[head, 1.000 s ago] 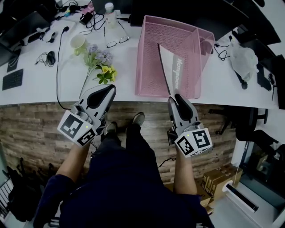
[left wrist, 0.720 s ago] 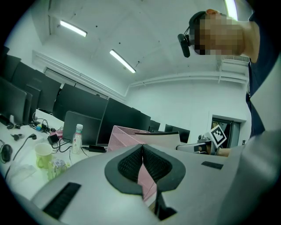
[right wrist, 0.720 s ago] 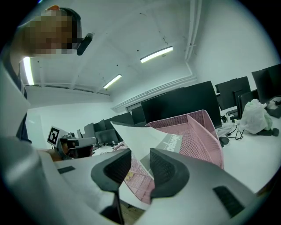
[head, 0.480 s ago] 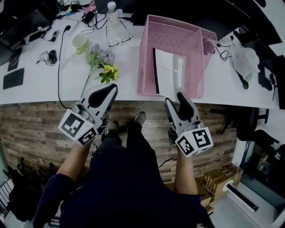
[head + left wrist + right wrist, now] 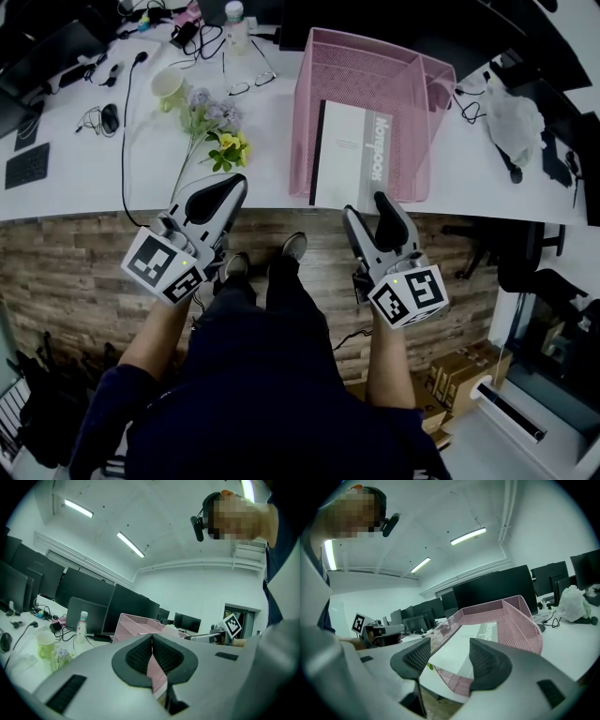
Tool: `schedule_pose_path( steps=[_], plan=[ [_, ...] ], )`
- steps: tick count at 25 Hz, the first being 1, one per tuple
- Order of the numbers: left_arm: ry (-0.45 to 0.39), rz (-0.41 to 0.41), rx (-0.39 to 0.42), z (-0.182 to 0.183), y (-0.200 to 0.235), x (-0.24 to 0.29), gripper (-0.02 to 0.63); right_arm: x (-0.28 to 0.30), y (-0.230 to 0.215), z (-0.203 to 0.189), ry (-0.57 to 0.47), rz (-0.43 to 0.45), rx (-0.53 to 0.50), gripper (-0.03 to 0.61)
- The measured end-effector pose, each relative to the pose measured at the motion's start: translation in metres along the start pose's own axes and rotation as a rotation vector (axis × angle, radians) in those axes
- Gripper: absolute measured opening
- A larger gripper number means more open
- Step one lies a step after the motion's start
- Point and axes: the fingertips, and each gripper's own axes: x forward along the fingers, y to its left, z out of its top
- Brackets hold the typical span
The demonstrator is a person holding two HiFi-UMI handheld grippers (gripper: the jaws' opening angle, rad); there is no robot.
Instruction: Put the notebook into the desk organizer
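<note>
Notebook lies flat, cover up, inside the pink mesh organizer. It's in the wide left compartment w/ its dark spine edge to the left, and its near end reaches the organizer's low front edge by the rim of the white bench. Your right gripper sits just in front of that near end, below the bench rim. Its jaws are opening and already stand wide apart, w/ nothing between the pads; the notebook is ahead of them, not gripped. Your left gripper hangs at the bench rim, left of the organizer and well apart from it, w/ jaws pressed together and empty. Just beyond that gripper on the bench is a bunch of flowers, stems toward you. Behind them stand a pale green cup, a pair of glasses and a bottle. Far left are a mouse and a keyboard. Right of the organizer sits a crumpled plastic bag.
</note>
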Motion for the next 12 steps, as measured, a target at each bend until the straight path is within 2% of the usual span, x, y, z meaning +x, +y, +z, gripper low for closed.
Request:
schedule_pose_path(
  steps=[12],
  plan=[
    [-0.017, -0.011, 0.025, 0.011, -0.003, -0.007, 0.028, -0.007, 0.005, 0.016, -0.059, -0.025, 0.014, 0.247]
  ],
)
